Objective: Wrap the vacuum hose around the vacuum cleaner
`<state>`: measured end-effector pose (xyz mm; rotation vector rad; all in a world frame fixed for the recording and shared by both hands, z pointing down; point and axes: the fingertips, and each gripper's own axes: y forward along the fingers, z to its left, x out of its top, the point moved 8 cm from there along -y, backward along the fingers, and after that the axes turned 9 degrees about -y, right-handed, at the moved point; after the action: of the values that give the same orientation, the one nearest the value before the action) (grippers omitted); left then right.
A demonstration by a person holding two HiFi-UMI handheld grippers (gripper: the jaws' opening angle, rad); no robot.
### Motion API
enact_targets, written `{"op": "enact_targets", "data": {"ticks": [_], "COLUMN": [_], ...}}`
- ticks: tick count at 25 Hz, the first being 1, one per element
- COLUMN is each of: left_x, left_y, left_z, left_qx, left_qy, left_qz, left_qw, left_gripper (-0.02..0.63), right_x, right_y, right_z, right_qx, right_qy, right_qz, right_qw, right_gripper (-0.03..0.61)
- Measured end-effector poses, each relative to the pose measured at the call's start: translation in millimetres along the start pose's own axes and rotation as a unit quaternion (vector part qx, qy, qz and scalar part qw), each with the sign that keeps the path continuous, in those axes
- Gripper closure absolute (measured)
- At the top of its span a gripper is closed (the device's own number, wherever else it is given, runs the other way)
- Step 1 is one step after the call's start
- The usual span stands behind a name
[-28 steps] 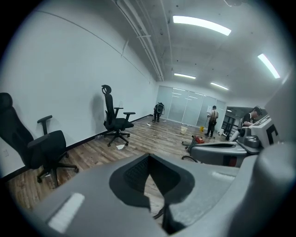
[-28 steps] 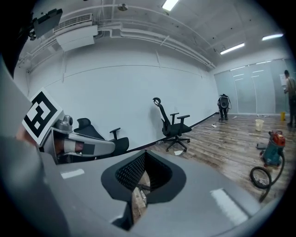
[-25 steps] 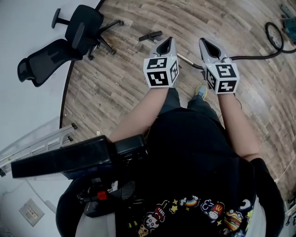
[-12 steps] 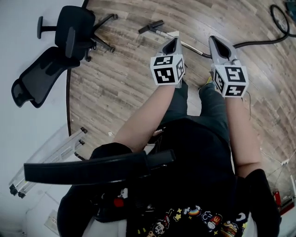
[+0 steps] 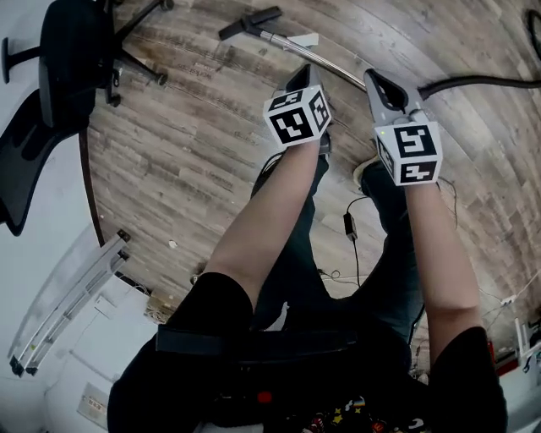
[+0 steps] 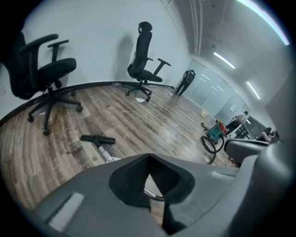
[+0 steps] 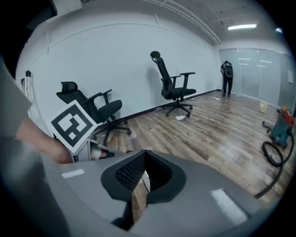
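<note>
The vacuum's metal wand (image 5: 308, 55) lies on the wood floor with its black floor nozzle (image 5: 247, 20) at the far end. The black hose (image 5: 482, 81) runs from it off to the right. Both grippers hover just above the wand's near end. My left gripper (image 5: 297, 78) is shut and empty, and so is my right gripper (image 5: 378, 80). In the left gripper view the nozzle (image 6: 97, 138) and tube (image 6: 106, 155) lie ahead of the jaws (image 6: 148, 159). The teal vacuum cleaner (image 6: 215, 134) stands far off with the hose looped (image 6: 209, 146) beside it. From the right gripper (image 7: 144, 153) I see the cleaner (image 7: 283, 128).
Black office chairs (image 5: 59, 59) stand at the left along the white wall, with another chair (image 7: 173, 88) farther back. A folded metal frame (image 5: 68, 296) leans near the wall. A thin cable (image 5: 351, 224) lies by my feet. A person (image 7: 227, 76) stands far away.
The head view has tipped further down, so my legs now show. Both grippers have moved forward, closer over the wand. Both stay shut.
</note>
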<state>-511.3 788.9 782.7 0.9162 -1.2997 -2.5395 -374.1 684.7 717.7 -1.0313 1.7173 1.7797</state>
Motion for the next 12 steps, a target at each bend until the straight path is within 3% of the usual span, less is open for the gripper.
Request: {"op": "enact_targets", "data": {"ticks": [6, 11, 12], "left_x": [-96, -160, -167], "left_y": [147, 243, 256], "left_z": [92, 145, 155], "left_qx": [0.043, 0.074, 0.078], "left_qy": [-0.075, -0.175, -0.198], "left_qz": [0.025, 0.031, 0.024], "left_qw": [0.996, 0.9812, 0.9769], "left_gripper": [0.614, 0.612, 0.583], "right_x": [-126, -213, -225], "right_y": [114, 196, 208], "right_z": [0, -5, -8], "right_qx": [0.031, 0.031, 0.032], "right_qy": [-0.021, -0.022, -0.021], "right_qz": [0.025, 0.038, 0.039], "right_qw": [0.999, 0.999, 0.999], "right_gripper": [0.557, 0.557, 0.557]}}
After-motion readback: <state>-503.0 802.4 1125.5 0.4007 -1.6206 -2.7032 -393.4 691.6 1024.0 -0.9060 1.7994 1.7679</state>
